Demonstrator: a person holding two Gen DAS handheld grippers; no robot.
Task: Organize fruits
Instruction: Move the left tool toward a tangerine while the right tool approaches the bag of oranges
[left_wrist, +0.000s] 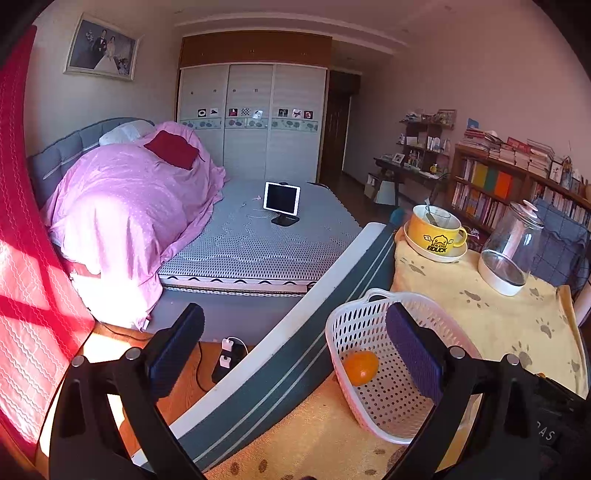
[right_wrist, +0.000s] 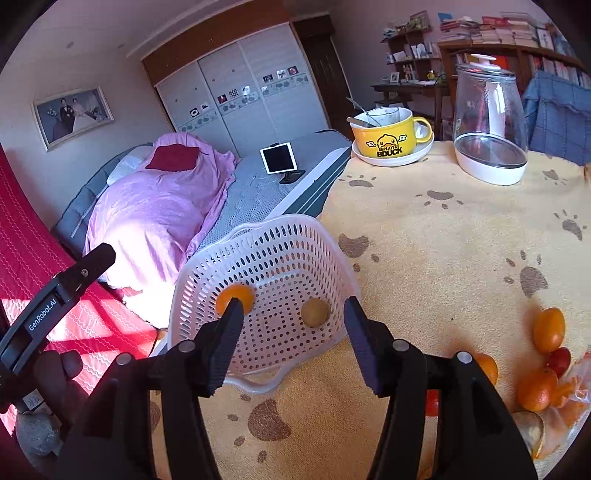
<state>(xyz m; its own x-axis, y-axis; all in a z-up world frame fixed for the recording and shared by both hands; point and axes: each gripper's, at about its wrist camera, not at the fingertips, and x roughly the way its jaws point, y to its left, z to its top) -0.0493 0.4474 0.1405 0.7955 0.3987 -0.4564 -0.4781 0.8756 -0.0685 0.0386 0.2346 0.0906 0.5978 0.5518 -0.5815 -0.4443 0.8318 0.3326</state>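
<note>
Your right gripper (right_wrist: 291, 343) and left gripper (left_wrist: 295, 347) both spread their fingers wide, empty, with the white basket (right_wrist: 280, 236) ahead holding 2 fruits.

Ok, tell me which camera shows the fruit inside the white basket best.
The right wrist view. It looks into the white basket from above and shows both fruits, an orange and a yellowish-green one. The left wrist view sees the basket side-on; only the orange shows, with a finger crossing the interior.
</note>
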